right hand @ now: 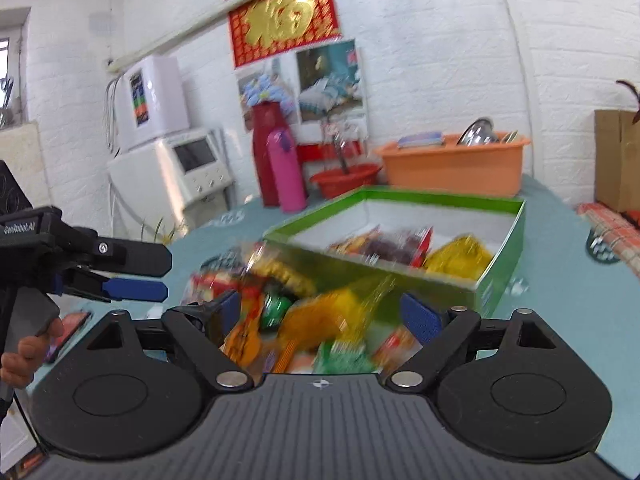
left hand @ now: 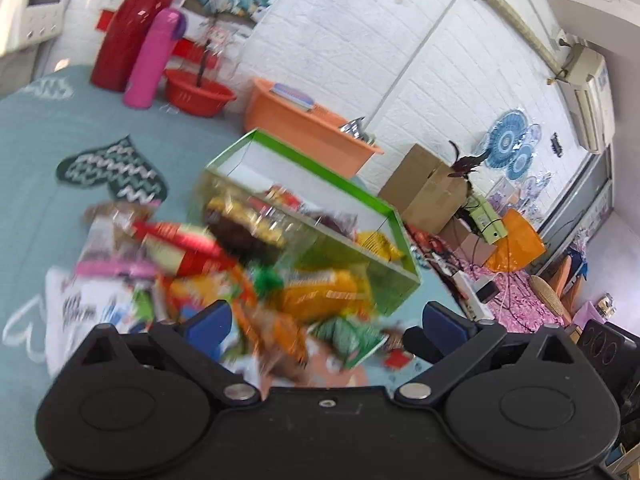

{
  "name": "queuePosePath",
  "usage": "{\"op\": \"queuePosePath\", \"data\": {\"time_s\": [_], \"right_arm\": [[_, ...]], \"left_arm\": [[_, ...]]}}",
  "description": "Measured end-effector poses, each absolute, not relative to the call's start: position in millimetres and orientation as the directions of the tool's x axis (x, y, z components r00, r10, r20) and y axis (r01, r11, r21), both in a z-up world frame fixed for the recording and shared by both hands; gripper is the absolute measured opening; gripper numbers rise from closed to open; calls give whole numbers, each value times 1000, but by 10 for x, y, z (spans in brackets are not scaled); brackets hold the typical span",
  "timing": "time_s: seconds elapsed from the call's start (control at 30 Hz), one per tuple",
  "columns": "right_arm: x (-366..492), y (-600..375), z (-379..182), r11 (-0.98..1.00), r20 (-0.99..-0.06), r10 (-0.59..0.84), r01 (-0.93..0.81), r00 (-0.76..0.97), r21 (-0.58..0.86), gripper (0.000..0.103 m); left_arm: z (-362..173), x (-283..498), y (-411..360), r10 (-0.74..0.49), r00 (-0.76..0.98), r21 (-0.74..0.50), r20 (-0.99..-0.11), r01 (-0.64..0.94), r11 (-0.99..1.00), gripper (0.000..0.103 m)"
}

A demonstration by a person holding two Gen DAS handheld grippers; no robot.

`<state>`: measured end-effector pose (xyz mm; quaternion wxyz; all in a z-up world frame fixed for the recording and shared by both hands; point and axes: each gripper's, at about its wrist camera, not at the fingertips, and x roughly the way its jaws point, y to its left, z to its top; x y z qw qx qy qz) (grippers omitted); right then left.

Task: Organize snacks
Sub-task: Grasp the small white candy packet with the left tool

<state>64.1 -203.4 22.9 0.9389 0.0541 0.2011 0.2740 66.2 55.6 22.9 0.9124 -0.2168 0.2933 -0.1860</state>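
A green box point(left hand: 352, 188) point(right hand: 500, 240) with a white inside stands on the blue-green table and holds a few snack packets, among them a yellow one point(right hand: 460, 258). A heap of blurred snack packets point(left hand: 224, 272) point(right hand: 304, 316) lies in front of the box. My left gripper point(left hand: 326, 320) is open and empty above the heap; it also shows from the side at the left of the right wrist view point(right hand: 160, 276). My right gripper point(right hand: 326, 312) is open and empty over the heap, just short of the box.
A pink bottle point(left hand: 154, 60) point(right hand: 286, 168), a red jug point(left hand: 136, 24), a red basin point(left hand: 198, 94) and an orange tub point(left hand: 308, 128) point(right hand: 456, 166) stand at the table's back. Cardboard boxes point(left hand: 424, 186) and floor clutter lie to the right.
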Motion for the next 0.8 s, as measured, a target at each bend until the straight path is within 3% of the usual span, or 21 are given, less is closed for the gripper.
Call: {"op": "queuePosePath", "data": {"time_s": [0.2, 0.37, 0.63, 0.67, 0.7, 0.73, 0.8], "right_arm": [[570, -1651, 7, 791, -441, 586, -599, 680, 128, 103], [645, -1388, -42, 752, -481, 582, -659, 656, 10, 103], [846, -1112, -89, 694, -523, 558, -708, 644, -130, 101], [862, -1105, -110, 687, -533, 560, -715, 634, -130, 90], [881, -1108, -129, 677, -548, 567, -727, 615, -116, 70], [870, -1136, -143, 678, -552, 575, -729, 604, -91, 69], [830, -1207, -137, 683, -552, 580, -727, 599, -71, 53]], "left_arm": [[-49, 423, 643, -403, 760, -465, -511, 150, 872, 103], [-188, 441, 627, -341, 766, -401, -545, 120, 908, 103], [-293, 573, 648, -329, 759, -399, -563, 99, 912, 103], [-298, 581, 644, -331, 758, -397, -562, 103, 912, 103], [-302, 589, 640, -331, 758, -393, -563, 107, 913, 103], [-306, 598, 637, -332, 756, -391, -564, 109, 914, 97], [-316, 618, 627, -342, 749, -397, -567, 115, 910, 93]]}}
